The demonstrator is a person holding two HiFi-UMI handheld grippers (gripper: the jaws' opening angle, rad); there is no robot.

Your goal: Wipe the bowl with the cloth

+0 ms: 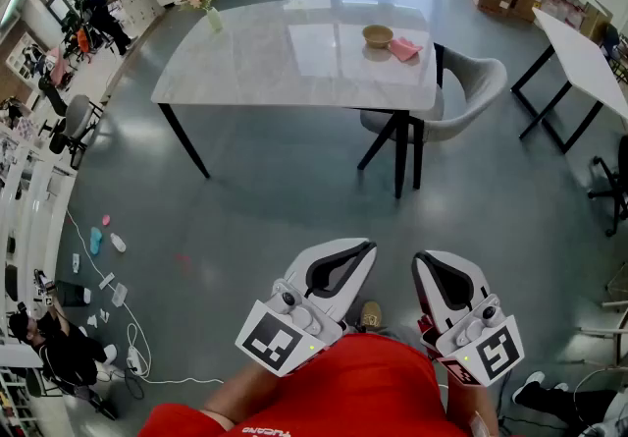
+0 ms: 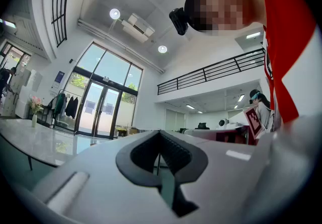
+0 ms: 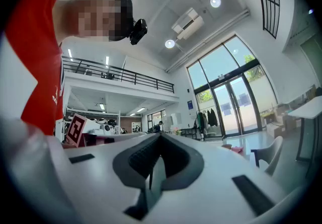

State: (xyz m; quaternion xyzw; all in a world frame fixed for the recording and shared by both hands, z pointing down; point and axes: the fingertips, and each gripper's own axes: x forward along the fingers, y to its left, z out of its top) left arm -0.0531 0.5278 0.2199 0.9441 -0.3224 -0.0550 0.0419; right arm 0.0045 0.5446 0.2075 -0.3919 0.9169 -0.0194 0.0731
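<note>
Head view: bowl (image 1: 378,35) with pink cloth (image 1: 403,49) just beside it on the far tabletop (image 1: 294,52); left tongs (image 1: 367,248) and right tongs (image 1: 420,258) are carried at the body, well apart from them.
Left gripper view: tongs clenched, empty.
Right gripper view: clenched, empty, probably because the approach has not begun.

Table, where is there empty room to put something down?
The middle and near edge of the table are bare, between the flower vase at its far left corner and the bowl. It is crowded only at the right, where bowl and cloth lie together.
</note>
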